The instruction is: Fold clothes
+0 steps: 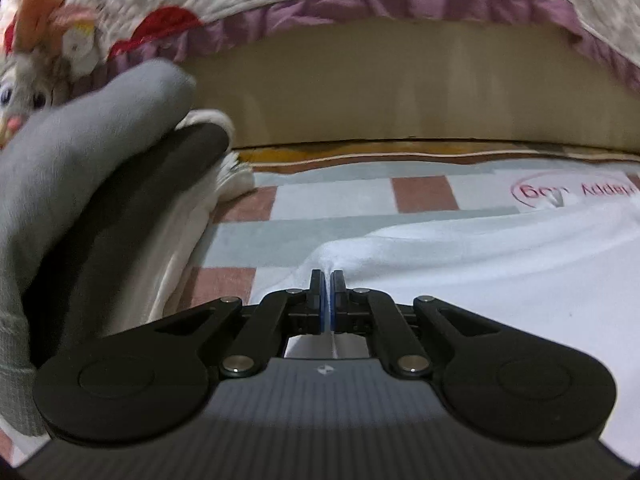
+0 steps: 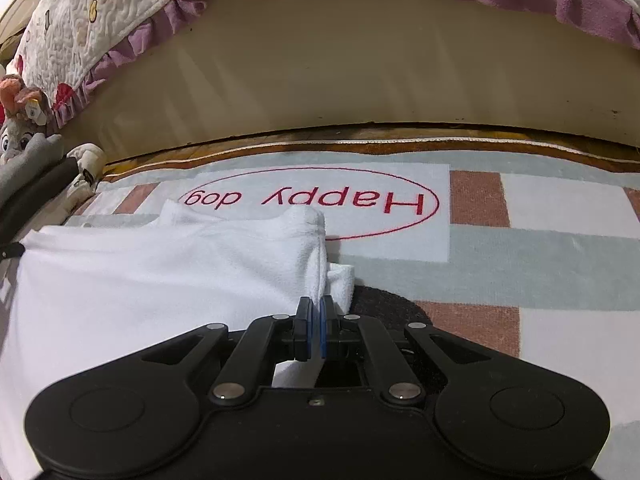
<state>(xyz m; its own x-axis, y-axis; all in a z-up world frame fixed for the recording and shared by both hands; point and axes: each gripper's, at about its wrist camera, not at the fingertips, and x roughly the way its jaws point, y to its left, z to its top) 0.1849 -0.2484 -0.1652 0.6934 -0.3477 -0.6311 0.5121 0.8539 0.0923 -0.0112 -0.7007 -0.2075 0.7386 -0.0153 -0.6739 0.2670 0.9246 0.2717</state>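
A white garment (image 1: 500,264) lies spread on a checked rug (image 1: 332,204). In the left wrist view my left gripper (image 1: 329,280) is shut on the garment's left edge, and a ridge of white cloth rises from between its blue pads. In the right wrist view the same white garment (image 2: 140,280) fills the left half, with a folded, bunched part (image 2: 308,232) ahead of the fingers. My right gripper (image 2: 316,306) is shut on a fold of that cloth at its right edge.
The rug (image 2: 520,256) bears a red "Happy dog" oval (image 2: 312,200). A beige bed side (image 2: 360,80) with a frilled quilt (image 2: 100,28) stands close behind. Grey and black clothes (image 1: 92,184) and a plush toy (image 1: 36,80) are at the left.
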